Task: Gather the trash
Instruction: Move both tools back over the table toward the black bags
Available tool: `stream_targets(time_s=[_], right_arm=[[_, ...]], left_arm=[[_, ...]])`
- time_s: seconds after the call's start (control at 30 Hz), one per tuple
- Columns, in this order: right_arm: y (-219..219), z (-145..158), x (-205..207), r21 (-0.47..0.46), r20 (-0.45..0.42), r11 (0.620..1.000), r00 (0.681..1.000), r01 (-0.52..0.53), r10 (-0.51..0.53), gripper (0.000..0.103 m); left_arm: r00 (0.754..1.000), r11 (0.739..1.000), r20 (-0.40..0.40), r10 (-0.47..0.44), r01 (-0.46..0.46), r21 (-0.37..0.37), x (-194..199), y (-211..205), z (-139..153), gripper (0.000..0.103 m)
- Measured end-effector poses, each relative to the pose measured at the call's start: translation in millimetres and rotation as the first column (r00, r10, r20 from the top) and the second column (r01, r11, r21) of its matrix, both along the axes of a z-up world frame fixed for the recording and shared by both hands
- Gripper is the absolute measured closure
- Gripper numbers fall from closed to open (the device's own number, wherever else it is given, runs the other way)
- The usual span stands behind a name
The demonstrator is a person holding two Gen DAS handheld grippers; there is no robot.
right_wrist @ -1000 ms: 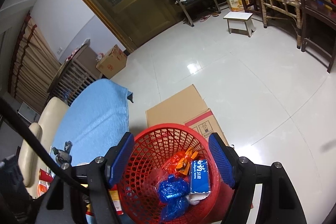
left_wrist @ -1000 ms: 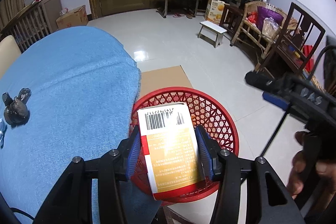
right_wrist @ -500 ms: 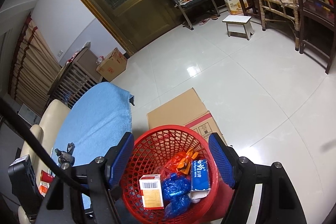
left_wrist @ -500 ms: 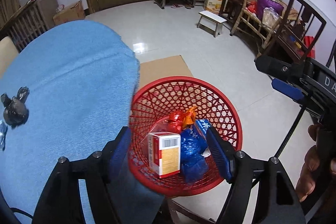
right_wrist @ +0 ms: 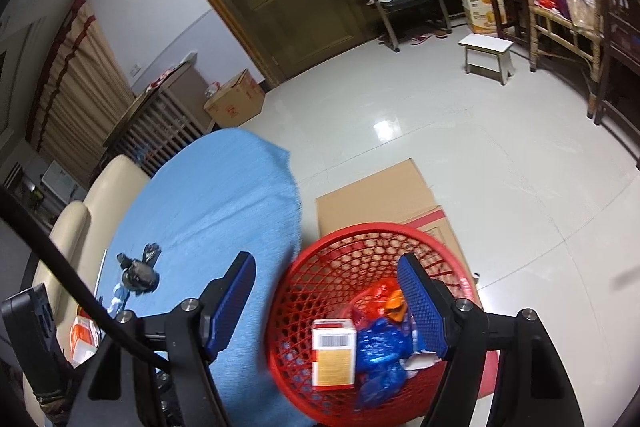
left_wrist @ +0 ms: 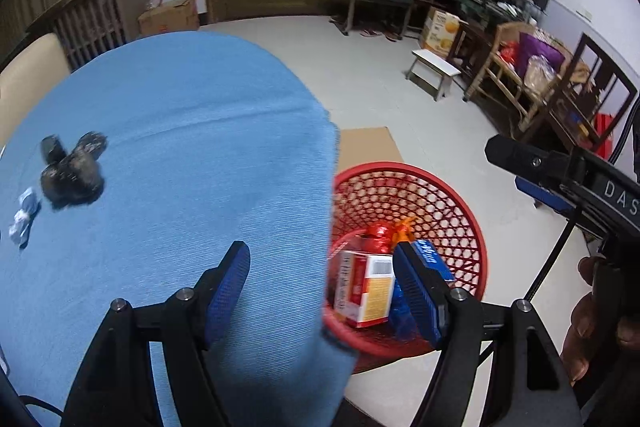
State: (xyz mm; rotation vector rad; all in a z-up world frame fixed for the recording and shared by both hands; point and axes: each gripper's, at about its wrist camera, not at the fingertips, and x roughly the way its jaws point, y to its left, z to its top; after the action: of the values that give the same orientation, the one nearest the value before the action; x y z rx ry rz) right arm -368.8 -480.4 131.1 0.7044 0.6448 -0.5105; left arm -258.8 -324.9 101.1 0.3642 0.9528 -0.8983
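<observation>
Left wrist view: left gripper (left_wrist: 320, 285) hangs over the edge of the blue-clothed worktop (left_wrist: 192, 155), jaws apart, nothing between them. Red basket (left_wrist: 460, 211) stands on the floor just beside the worktop, in front of a flat cardboard sheet (left_wrist: 366, 145). Box (left_wrist: 366, 289) with a barcode lies inside the basket, next to blue wrappers (right_wrist: 380, 355) and a red-orange wrapper (left_wrist: 384, 231). Dark crumpled bag (left_wrist: 72, 171) and a small pale scrap (left_wrist: 24, 217) lie on the worktop, well apart from the basket. Right wrist view: right gripper (right_wrist: 326, 297) hovers above the basket's rim, jaws apart, holding nothing. Some motion blur.
</observation>
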Motion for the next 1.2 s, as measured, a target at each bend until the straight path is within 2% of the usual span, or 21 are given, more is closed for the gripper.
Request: stream_targets(time_s=[0.27, 0.43, 0.6, 0.73, 0.9, 1.07, 1.2], right_arm=[[35.9, -3.2, 39.8, -0.008, -0.032, 0.996, 0.996, -0.088, 0.088, 0.026], [62.2, -8.3, 65.7, -0.018, -0.059, 0.988, 0.987, -0.151, 0.15, 0.026], [88.4, -14.9, 97.3, -0.019, -0.089, 0.976, 0.972, -0.218, 0.216, 0.026], [115.0, -16.8, 130.5, -0.029, -0.112, 0.956, 0.951, -0.292, 0.287, 0.026], [156.2, -16.3, 182.8, -0.068, -0.147, 0.907, 0.903, -0.416, 0.403, 0.026], [200.2, -21.4, 244.1, -0.105, -0.184, 0.827, 0.828, -0.552, 0.53, 0.026], [228.1, -23.8, 287.8, -0.153, -0.216, 0.758, 0.769, -0.635, 0.601, 0.026]], left_arm=[[0.99, 0.99, -0.003, 0.142, -0.142, -0.021, 40.8, 59.2, -2.3, 0.028], [0.964, 0.964, -0.001, 0.266, -0.266, -0.022, 72.0, 110.0, -14.1, 0.028], [0.903, 0.903, -0.03, 0.428, -0.429, -0.02, 109.8, 172.7, -32.7, 0.028], [0.851, 0.851, -0.066, 0.521, -0.524, -0.038, 131.9, 210.0, -39.9, 0.028], [0.804, 0.803, -0.083, 0.589, -0.594, -0.052, 156.0, 245.2, -46.2, 0.028], [0.773, 0.774, -0.092, 0.627, -0.632, -0.035, 181.6, 264.5, -57.1, 0.028], [0.76, 0.762, -0.091, 0.644, -0.648, -0.02, 200.2, 274.7, -62.0, 0.028]])
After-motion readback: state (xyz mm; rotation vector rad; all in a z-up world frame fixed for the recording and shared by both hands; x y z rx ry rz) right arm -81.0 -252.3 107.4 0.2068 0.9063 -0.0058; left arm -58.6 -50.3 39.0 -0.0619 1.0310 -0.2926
